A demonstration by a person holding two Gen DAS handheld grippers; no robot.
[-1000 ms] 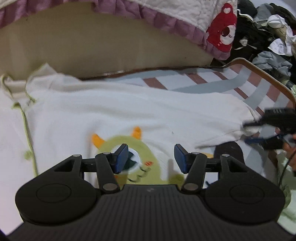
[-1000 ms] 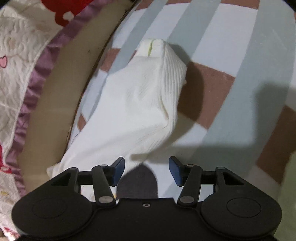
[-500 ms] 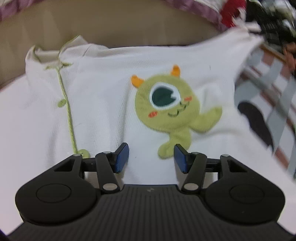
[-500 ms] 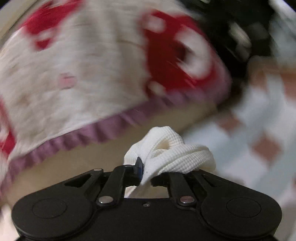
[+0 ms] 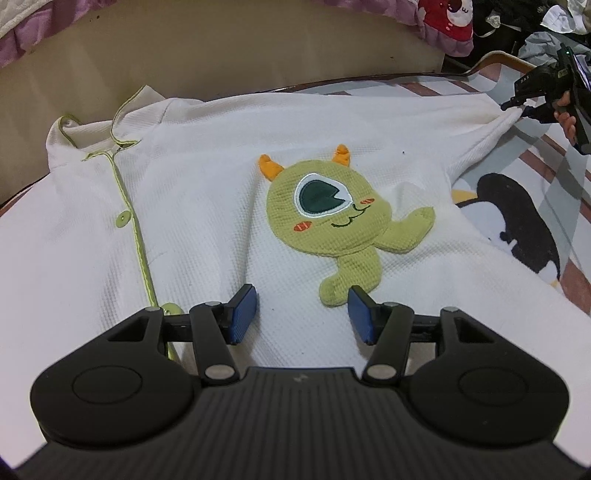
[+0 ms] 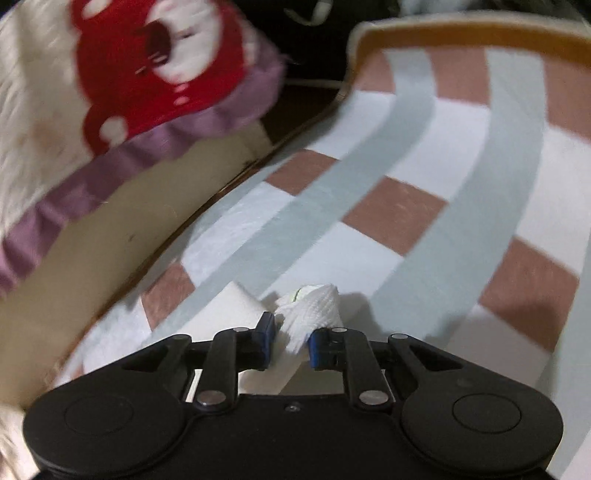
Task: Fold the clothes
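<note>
A white waffle-knit shirt (image 5: 192, 206) with green piping, green buttons and a green one-eyed monster patch (image 5: 332, 218) lies spread front-up on the checked bedcover. My left gripper (image 5: 301, 314) hovers open just above the shirt's lower front, below the patch. At the far right the shirt's sleeve end (image 5: 511, 116) is stretched out and pinched by my right gripper (image 5: 517, 107), held in a hand. In the right wrist view my right gripper (image 6: 291, 341) is shut on the bunched white sleeve cuff (image 6: 312, 308) low over the bedcover.
A checked bedcover (image 6: 424, 206) in white, pink and grey with a penguin print (image 5: 517, 221) lies under the shirt. A tan headboard (image 5: 258, 48) and a quilt with purple frill (image 6: 110, 122) stand behind. A heap of loose clothes (image 5: 535, 26) fills the top right.
My right gripper closed on the sleeve cuff, lifted it, then pulled it outward to the right and down over the bedcover. The left gripper drew back, open, showing the whole shirt front.
</note>
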